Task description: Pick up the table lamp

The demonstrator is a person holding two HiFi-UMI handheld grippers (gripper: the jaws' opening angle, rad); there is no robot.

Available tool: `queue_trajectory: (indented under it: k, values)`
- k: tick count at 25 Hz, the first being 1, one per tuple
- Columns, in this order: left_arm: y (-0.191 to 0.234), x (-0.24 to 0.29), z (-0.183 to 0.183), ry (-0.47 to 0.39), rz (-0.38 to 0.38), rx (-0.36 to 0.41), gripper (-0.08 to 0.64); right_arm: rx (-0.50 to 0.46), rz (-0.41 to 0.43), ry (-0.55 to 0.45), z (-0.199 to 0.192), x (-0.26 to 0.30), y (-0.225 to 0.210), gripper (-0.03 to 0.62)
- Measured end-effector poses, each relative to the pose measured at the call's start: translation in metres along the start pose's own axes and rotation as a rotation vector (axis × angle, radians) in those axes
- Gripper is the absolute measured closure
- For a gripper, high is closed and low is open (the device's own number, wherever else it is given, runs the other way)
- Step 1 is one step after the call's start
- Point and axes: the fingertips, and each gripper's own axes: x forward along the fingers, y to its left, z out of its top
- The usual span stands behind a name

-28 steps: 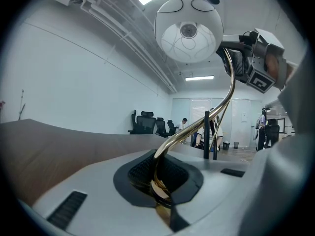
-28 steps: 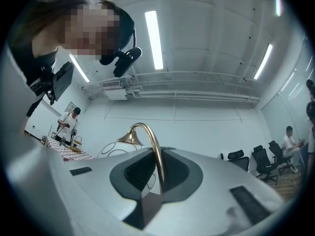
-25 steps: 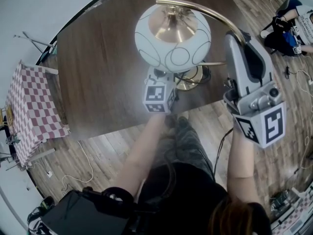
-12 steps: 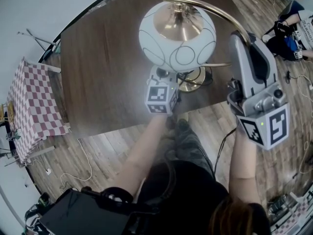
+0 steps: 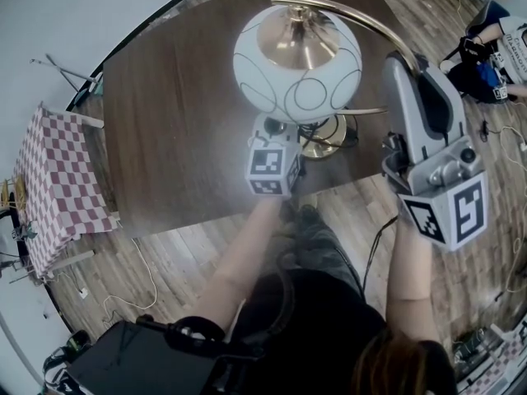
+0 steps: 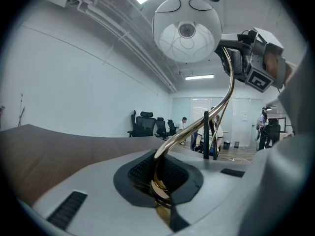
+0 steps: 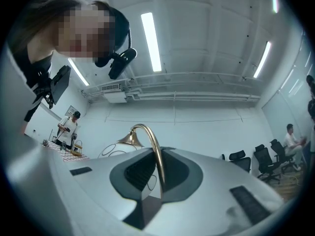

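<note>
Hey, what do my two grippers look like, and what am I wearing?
The left gripper and right gripper are smooth grey shells with dark ribbed pads. The left cube and right cube are white with black square markers. You wear a dark top, with no sleeves on the forearms.

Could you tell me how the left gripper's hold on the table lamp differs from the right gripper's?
The left gripper clamps the brass stem low, near the base; the right gripper clamps it high on the arch. The left looks level, the right tilts up. Both grip the table lamp.
</note>
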Motion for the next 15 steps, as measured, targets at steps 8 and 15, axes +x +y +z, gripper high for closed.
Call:
queue_trajectory:
  k: [8, 15]
  values:
    - [-0.003, 0.001, 0.010, -0.001, -0.007, 0.007, 0.560, 0.000, 0.001, -0.008, 0.010, 0.003, -0.003, 0.560]
    - [-0.001, 0.006, 0.020, -0.005, -0.007, 0.017, 0.560, -0.002, 0.012, -0.005, 0.016, 0.009, -0.005, 0.560]
